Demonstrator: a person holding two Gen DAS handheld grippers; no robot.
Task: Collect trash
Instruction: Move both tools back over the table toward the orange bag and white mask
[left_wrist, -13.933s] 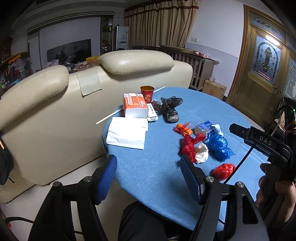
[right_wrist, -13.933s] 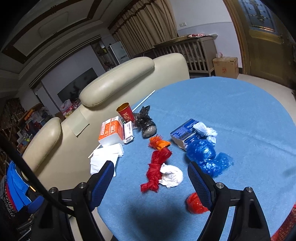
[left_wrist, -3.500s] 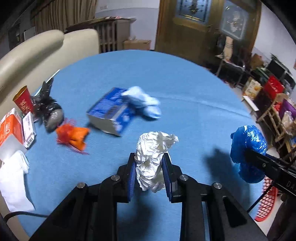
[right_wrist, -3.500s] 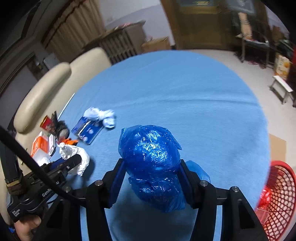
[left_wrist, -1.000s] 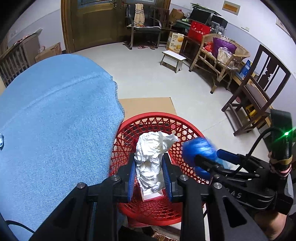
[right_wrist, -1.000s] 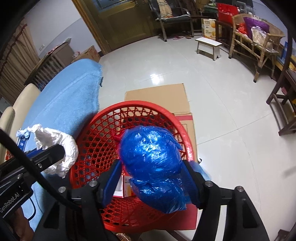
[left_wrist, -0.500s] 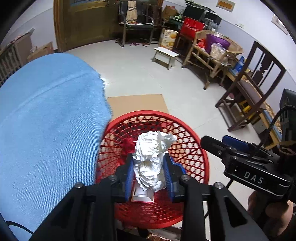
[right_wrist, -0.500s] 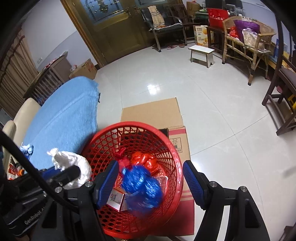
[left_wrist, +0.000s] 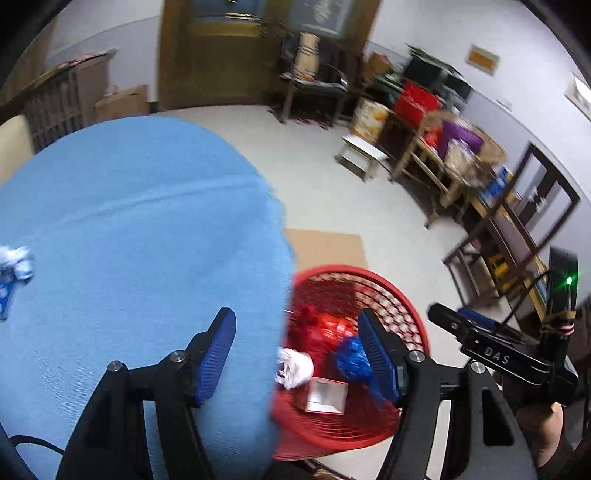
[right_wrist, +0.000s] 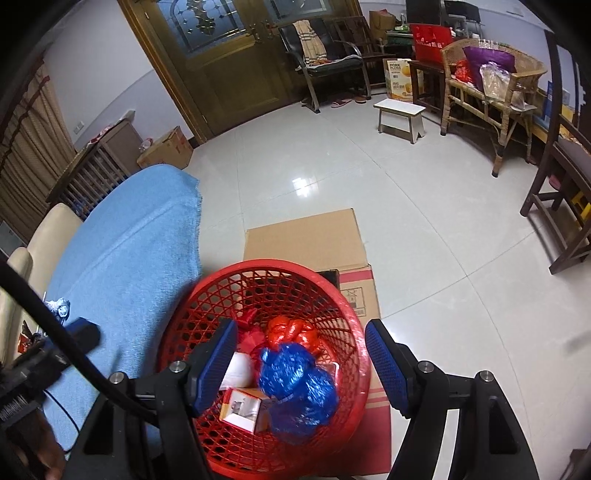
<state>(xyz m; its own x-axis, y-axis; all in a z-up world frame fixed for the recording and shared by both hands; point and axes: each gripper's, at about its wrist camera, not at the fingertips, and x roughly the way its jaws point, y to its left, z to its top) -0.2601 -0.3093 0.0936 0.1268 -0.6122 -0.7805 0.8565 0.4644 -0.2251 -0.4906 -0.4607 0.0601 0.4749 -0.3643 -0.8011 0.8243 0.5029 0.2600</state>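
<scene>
A red mesh basket (right_wrist: 343, 314) stands on the floor beside the blue-clothed table (left_wrist: 129, 240). In it lie a blue plastic bag (right_wrist: 295, 384), red bags (right_wrist: 291, 330), a white paper wad (left_wrist: 295, 369) and a small box (right_wrist: 242, 408). My left gripper (left_wrist: 297, 354) is open and empty, over the table edge and the basket (left_wrist: 402, 306). My right gripper (right_wrist: 301, 363) is open and empty above the basket. A white wad and a blue box (left_wrist: 13, 266) lie on the table at far left.
Flat cardboard (right_wrist: 306, 240) lies under and behind the basket. A small white stool (right_wrist: 399, 114), wicker bench (right_wrist: 495, 81) and dark chairs (right_wrist: 561, 206) stand around the tiled floor. The cream sofa (right_wrist: 40, 236) is behind the table.
My left gripper has opened and dropped the white paper wad into the basket, then swung left over the table edge. The blue bag lies in the basket; the right gripper stays open.
</scene>
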